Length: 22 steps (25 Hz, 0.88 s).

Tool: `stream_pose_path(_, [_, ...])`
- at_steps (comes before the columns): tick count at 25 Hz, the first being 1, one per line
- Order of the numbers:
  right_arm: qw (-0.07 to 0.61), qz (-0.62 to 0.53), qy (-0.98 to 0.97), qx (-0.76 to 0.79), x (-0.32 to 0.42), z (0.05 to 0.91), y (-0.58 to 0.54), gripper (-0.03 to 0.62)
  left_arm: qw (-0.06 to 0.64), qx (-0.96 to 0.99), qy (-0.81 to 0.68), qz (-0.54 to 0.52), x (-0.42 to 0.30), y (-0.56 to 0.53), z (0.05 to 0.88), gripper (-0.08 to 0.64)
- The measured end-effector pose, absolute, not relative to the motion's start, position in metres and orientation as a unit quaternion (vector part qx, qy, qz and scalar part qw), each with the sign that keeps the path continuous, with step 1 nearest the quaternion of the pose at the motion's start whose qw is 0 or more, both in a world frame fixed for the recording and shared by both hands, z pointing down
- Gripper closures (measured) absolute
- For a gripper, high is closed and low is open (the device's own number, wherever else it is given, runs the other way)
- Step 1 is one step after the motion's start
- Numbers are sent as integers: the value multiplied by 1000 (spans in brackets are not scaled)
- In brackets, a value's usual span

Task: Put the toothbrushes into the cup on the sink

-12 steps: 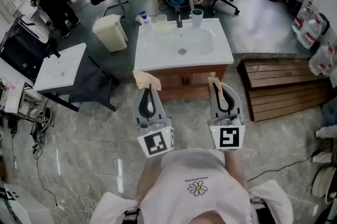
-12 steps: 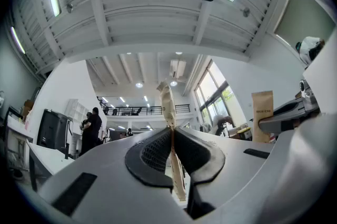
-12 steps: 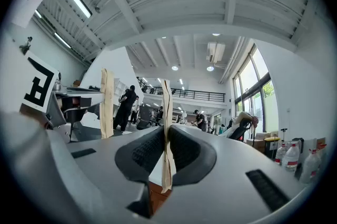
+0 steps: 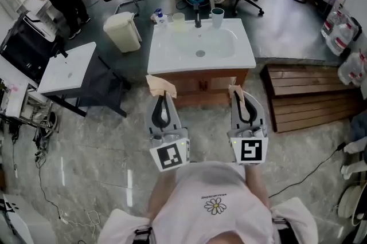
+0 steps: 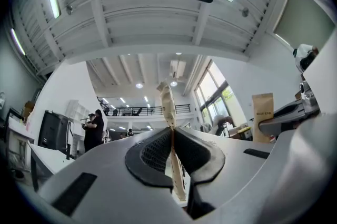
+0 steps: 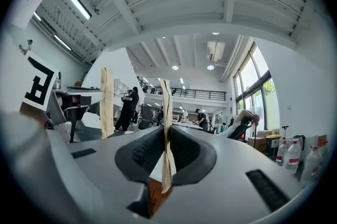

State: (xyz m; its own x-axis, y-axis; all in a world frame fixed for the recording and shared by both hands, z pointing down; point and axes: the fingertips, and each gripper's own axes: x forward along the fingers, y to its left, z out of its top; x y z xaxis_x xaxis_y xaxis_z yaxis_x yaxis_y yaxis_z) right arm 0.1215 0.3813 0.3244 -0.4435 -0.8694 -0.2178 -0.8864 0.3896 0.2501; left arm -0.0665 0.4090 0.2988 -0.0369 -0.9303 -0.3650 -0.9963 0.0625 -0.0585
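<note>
On the back rim of the white ceramic sink [image 4: 243, 58], far from the head camera, small things stand in a row: a teal cup [image 4: 216, 17] right of the dark tap [image 4: 198, 20], a pale translucent cup [image 4: 178, 20] left of it, and a small blue-and-white bottle [image 4: 159, 17] at the left end. At that distance the toothbrushes cannot be made out, nor what either cup holds. The sink's brown wooden cabinet [image 4: 198, 83] is partly covered by the gripper tips. Both gripper views tilt up at ceiling and far walls, so neither shows the sink.

The left gripper [image 4: 160, 87] and the right gripper [image 4: 235, 93] are held side by side, low in front of the person's white shirt. Both point forward toward the cabinet front, well short of the cups, with their marker cubes nearest the body. The left gripper [image 5: 169, 112] has its jaws pressed together, with only the tan tape of its own pads between them. The right gripper [image 6: 166, 107] is likewise closed on nothing but its tape.
</note>
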Motion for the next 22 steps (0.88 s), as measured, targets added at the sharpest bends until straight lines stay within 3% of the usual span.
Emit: stream_pose_path(22, [3, 136, 843, -521, 108, 350, 341, 566, 159, -669, 721, 82, -93, 373, 313, 529])
